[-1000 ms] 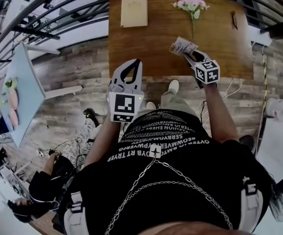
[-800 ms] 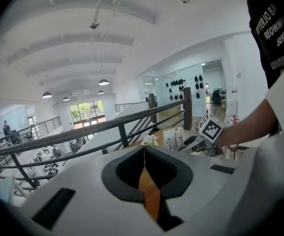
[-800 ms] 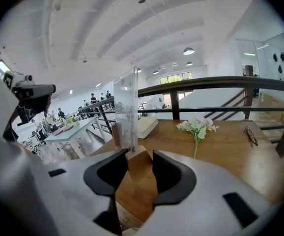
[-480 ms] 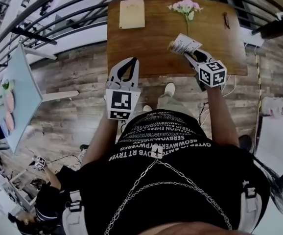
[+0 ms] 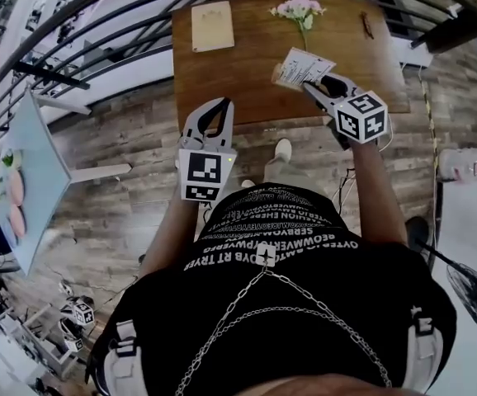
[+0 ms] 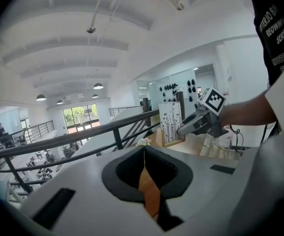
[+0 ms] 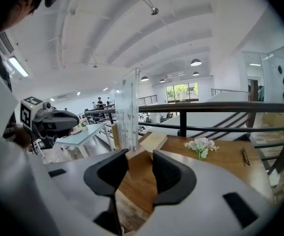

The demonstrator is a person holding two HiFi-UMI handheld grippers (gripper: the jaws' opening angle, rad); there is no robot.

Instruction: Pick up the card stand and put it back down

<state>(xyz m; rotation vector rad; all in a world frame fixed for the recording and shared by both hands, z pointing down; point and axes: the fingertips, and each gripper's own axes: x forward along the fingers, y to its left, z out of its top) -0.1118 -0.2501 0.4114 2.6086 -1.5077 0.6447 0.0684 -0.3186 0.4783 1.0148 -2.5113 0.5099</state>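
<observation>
Slippage risk: right gripper (image 5: 315,90) jaws pinch the card stand (image 5: 303,68) by its base above the surface (image 5: 238,77), so it could tilt out; left gripper (image 5: 222,106) jaws closed, empty.

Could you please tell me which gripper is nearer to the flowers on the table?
Right. The right gripper, holding the card stand, is on the near side of the flowers; the left gripper, shut and empty, is by the table's near edge, farther left.
</observation>
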